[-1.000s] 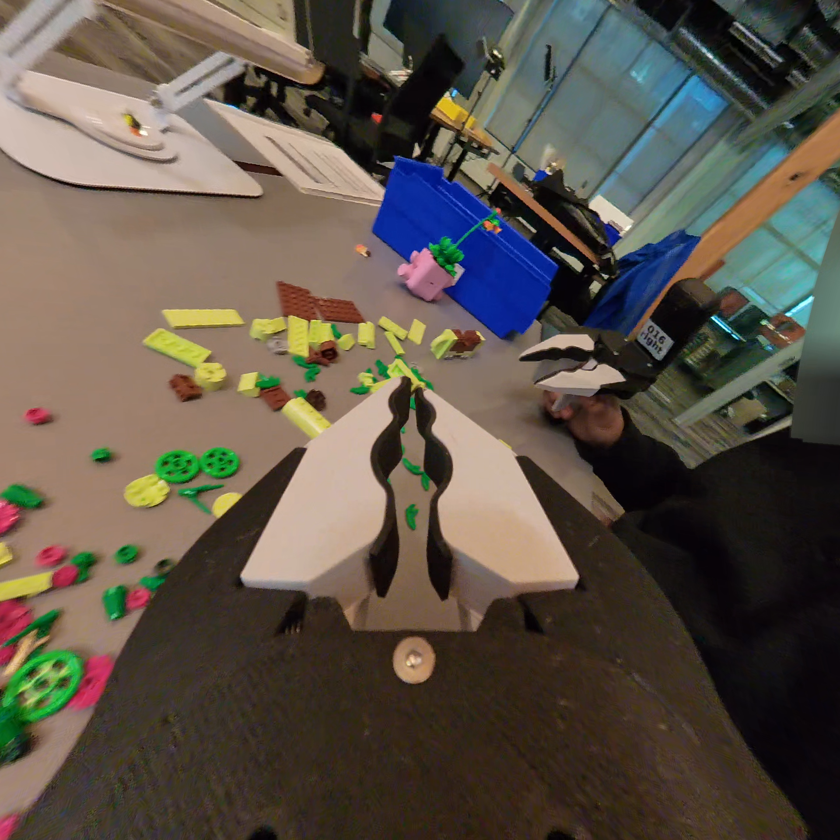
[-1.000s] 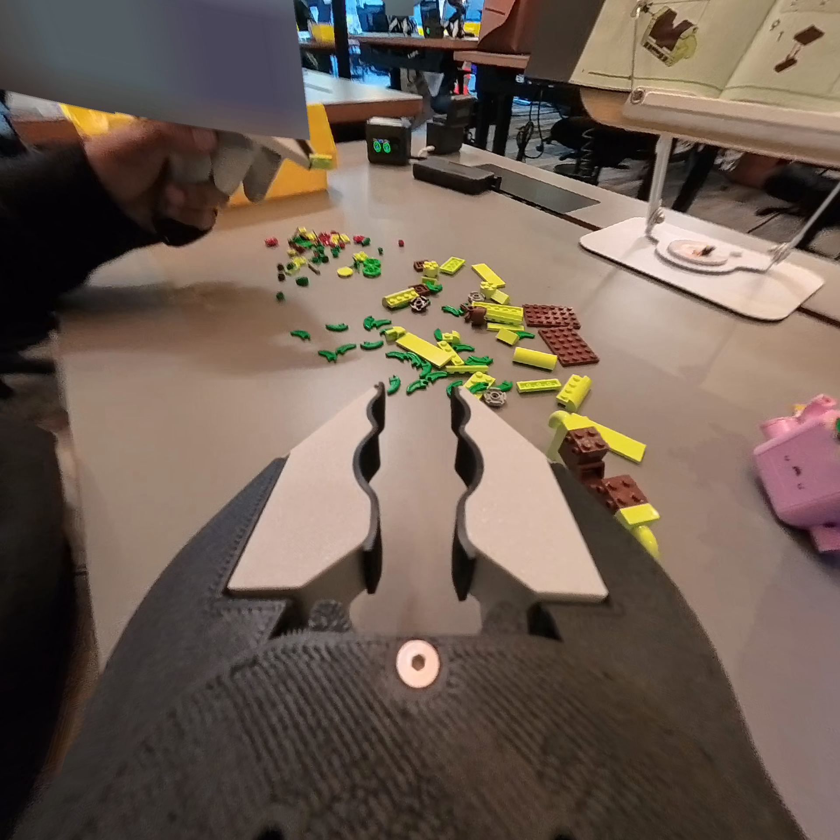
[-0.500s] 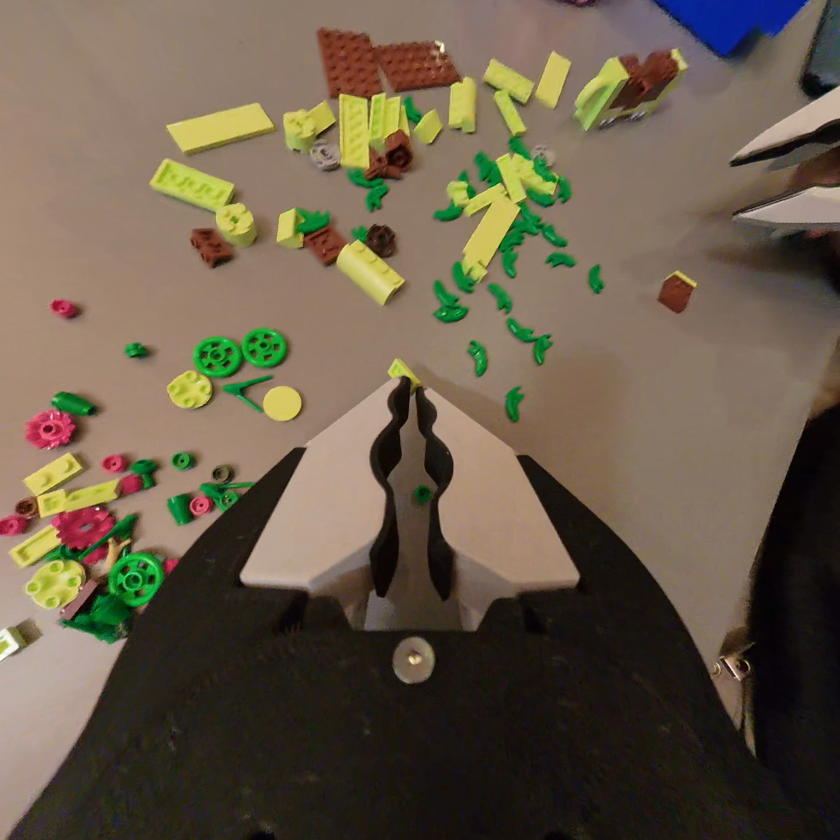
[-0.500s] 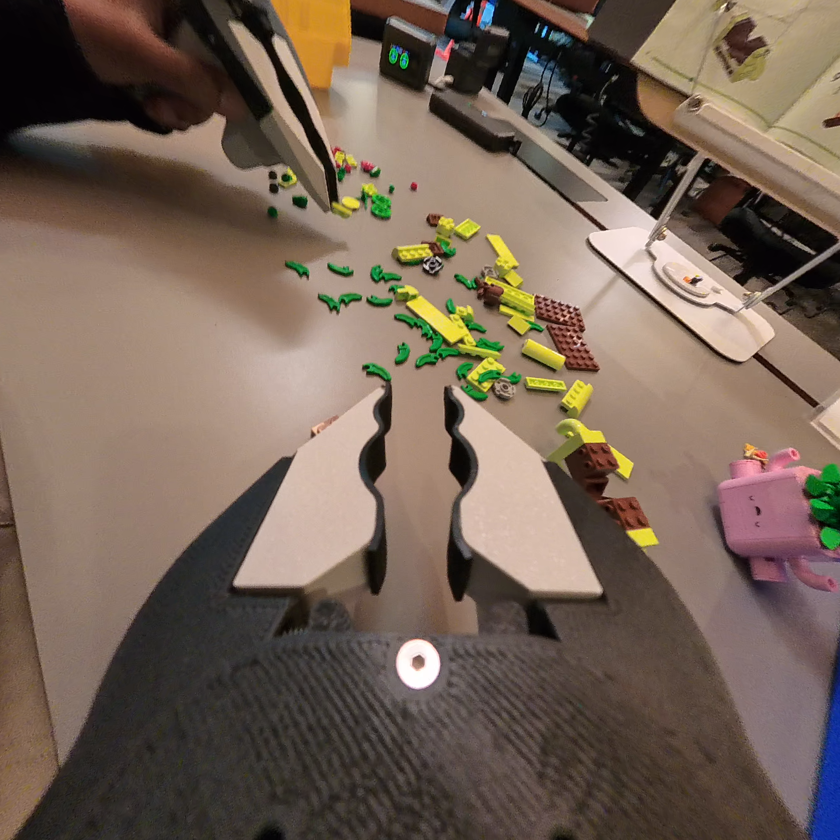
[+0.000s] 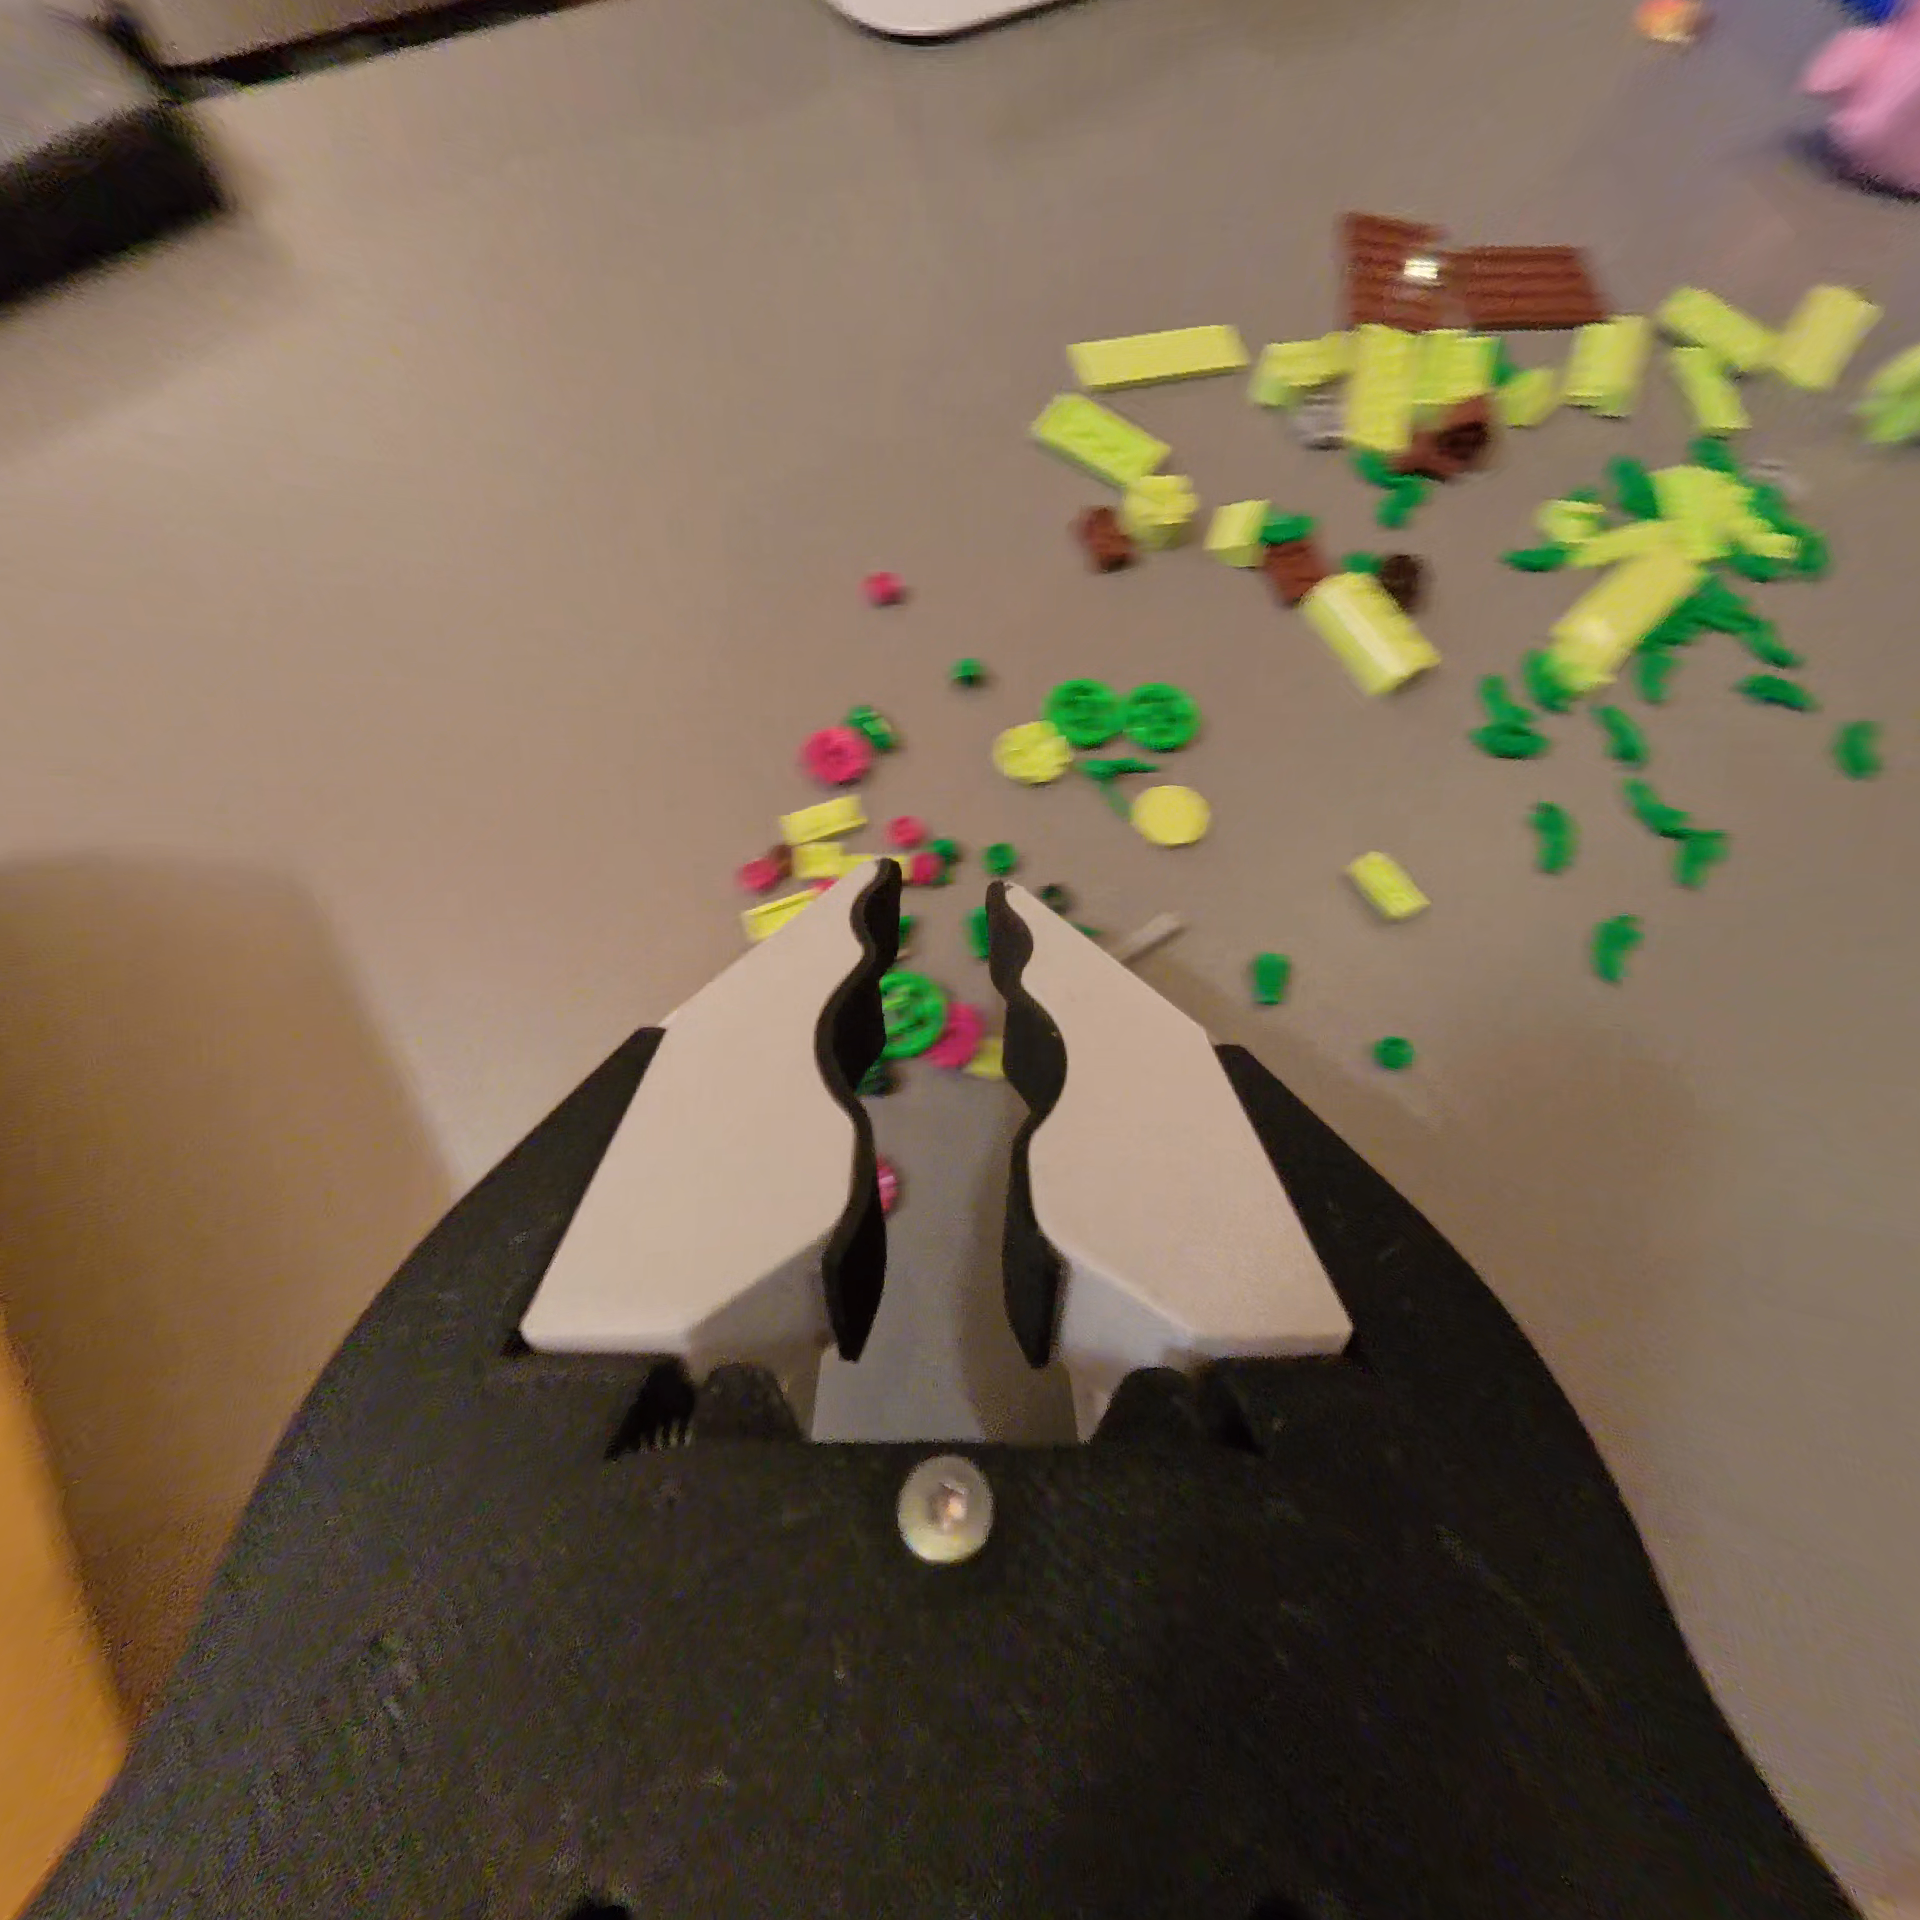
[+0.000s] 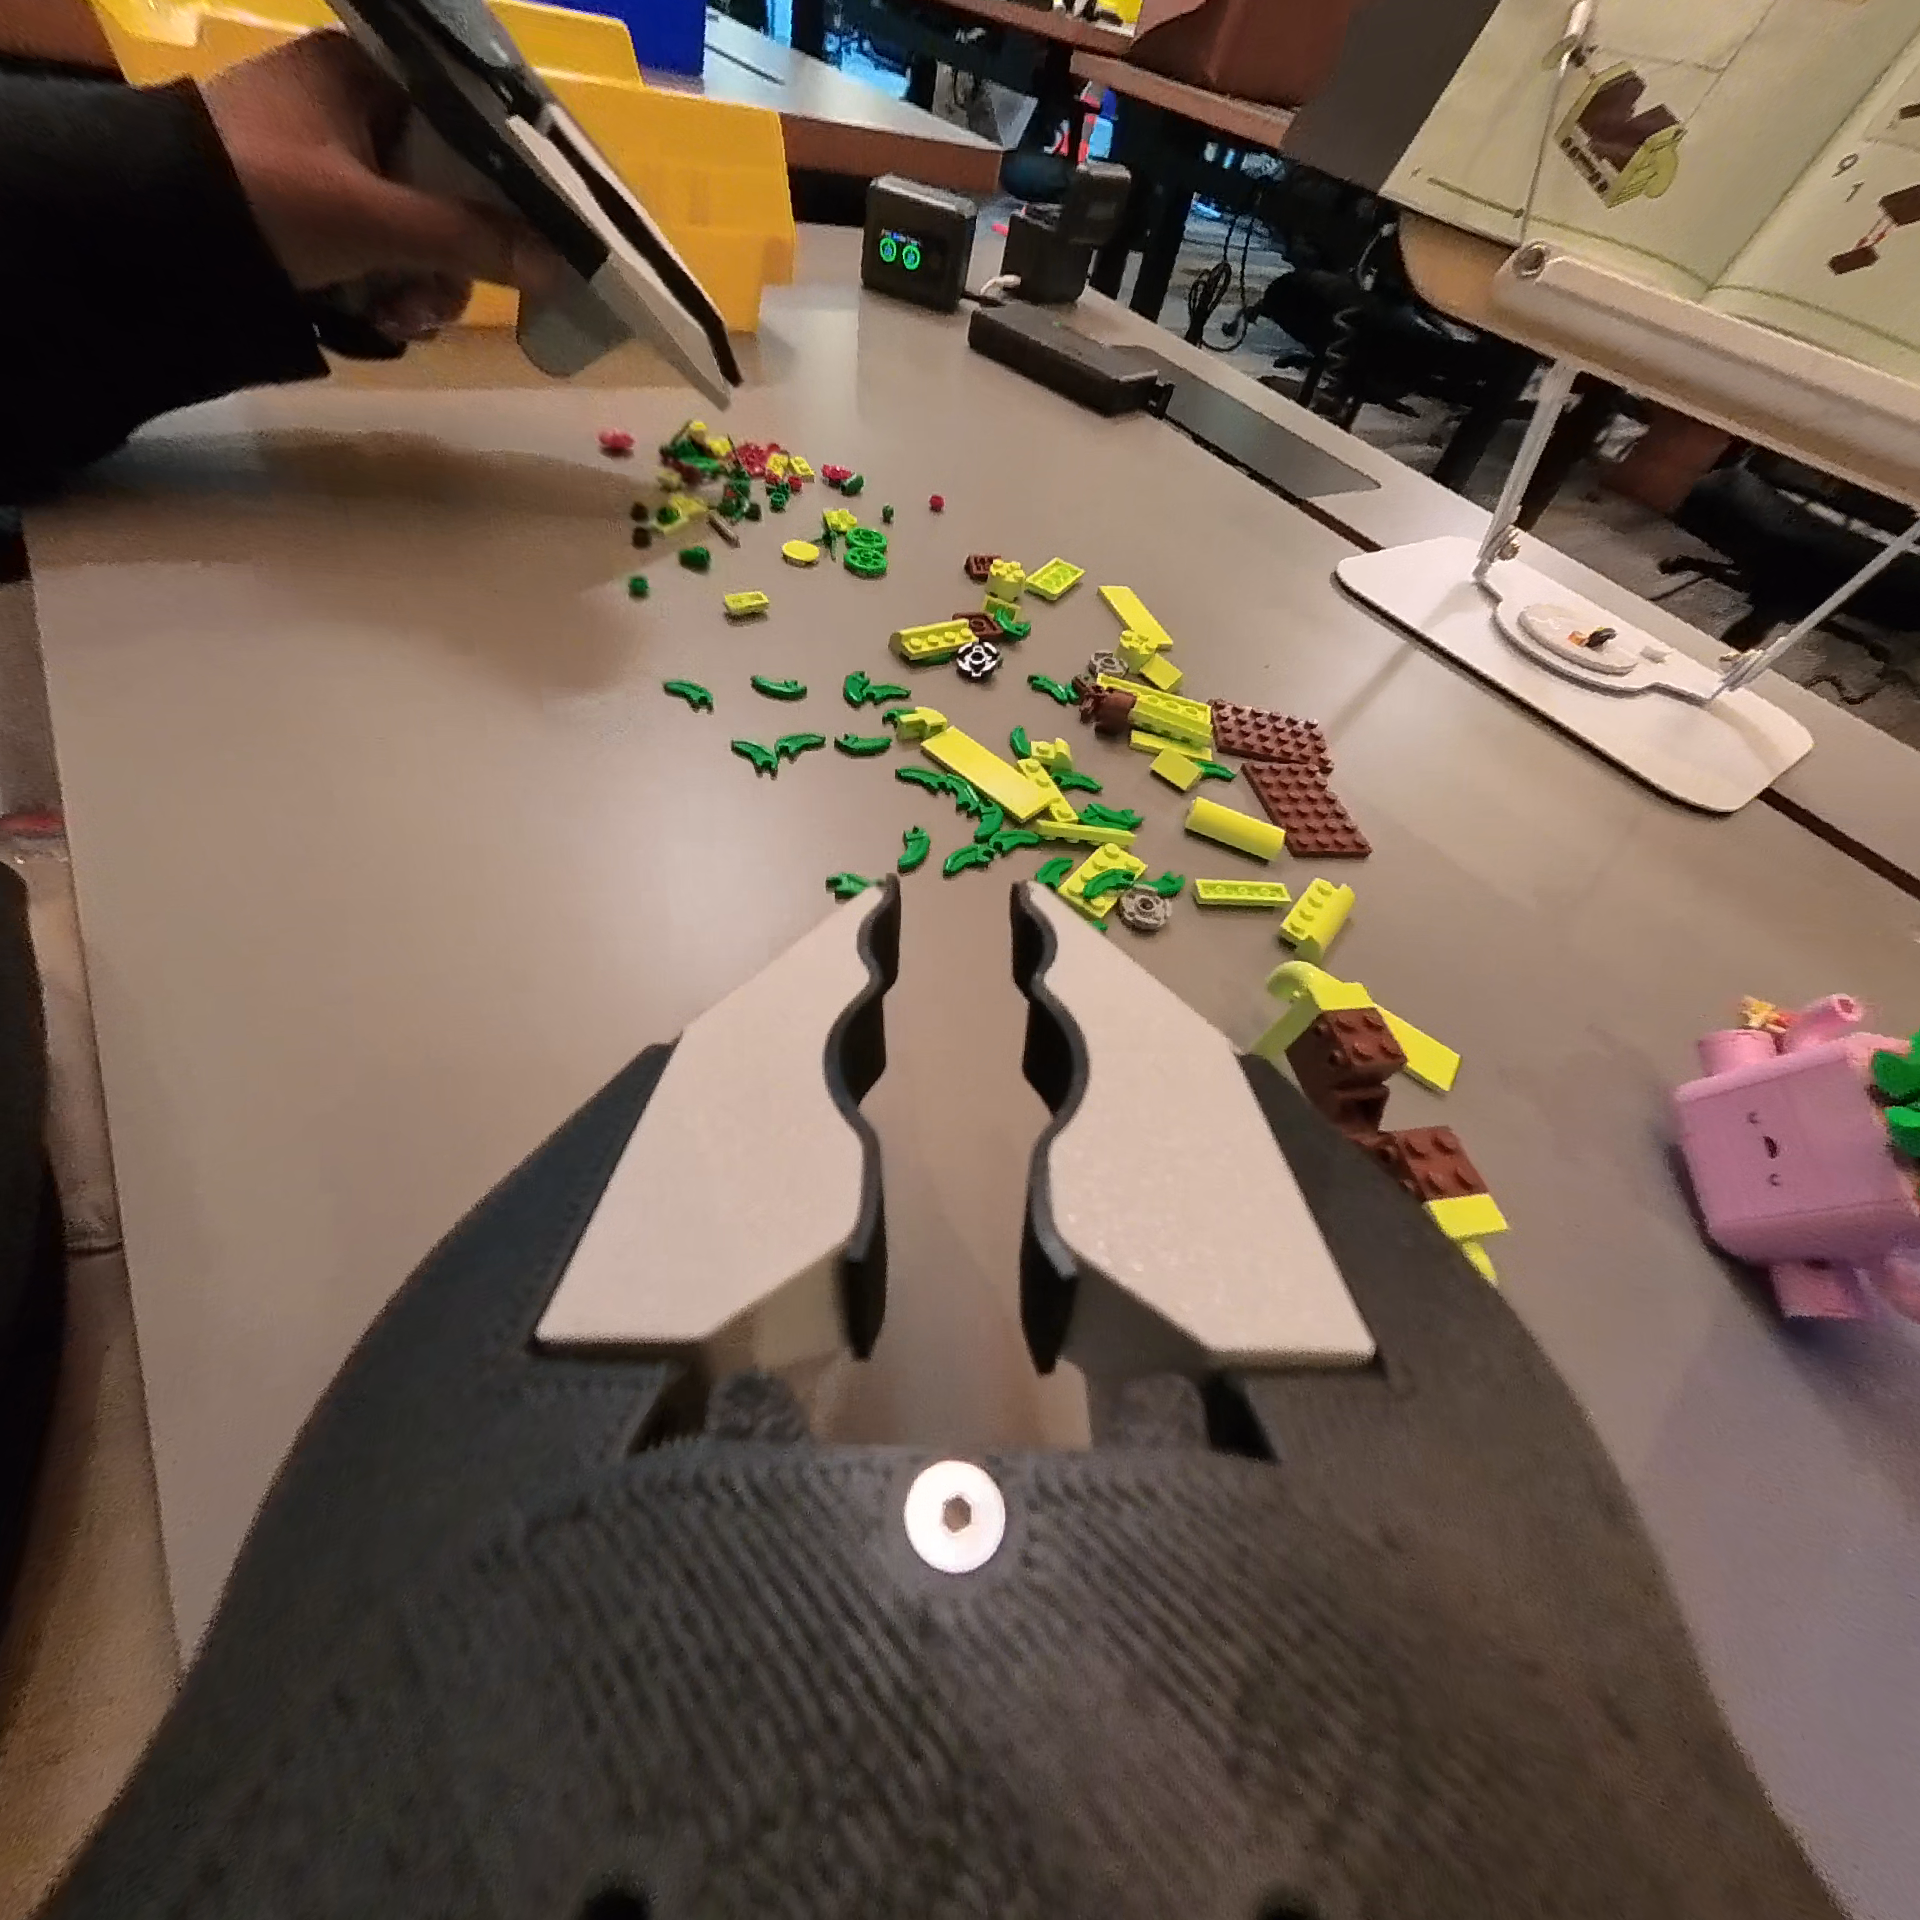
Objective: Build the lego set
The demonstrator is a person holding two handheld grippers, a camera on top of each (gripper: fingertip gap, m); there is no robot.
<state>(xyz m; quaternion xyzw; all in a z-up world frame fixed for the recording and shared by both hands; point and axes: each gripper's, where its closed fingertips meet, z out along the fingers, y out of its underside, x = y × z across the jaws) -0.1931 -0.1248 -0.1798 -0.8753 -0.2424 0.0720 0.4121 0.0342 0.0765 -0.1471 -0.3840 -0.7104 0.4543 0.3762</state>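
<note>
My left gripper (image 5: 943,883) is open and empty, low over a small heap of pink, green and lime pieces (image 5: 831,831). In the right wrist view it (image 6: 722,382) hangs at the far left above that heap (image 6: 727,473), held by a hand. My right gripper (image 6: 954,894) is open and empty above bare table, just short of scattered green leaf pieces (image 6: 977,857). A brown-and-lime part-built piece (image 6: 1361,1060) lies just right of its right finger. Two brown plates (image 6: 1288,769) and lime bricks (image 6: 1231,826) lie beyond.
A pink block figure (image 6: 1787,1164) stands at the right. An instruction booklet (image 6: 1662,156) rests on a white stand (image 6: 1579,665) at the back right. A yellow bin (image 6: 665,177) and a black device (image 6: 920,255) sit at the back.
My left gripper swung left over the small-parts heap and opened; the lime piece at its tips is gone. My right gripper barely moved and stays open.
</note>
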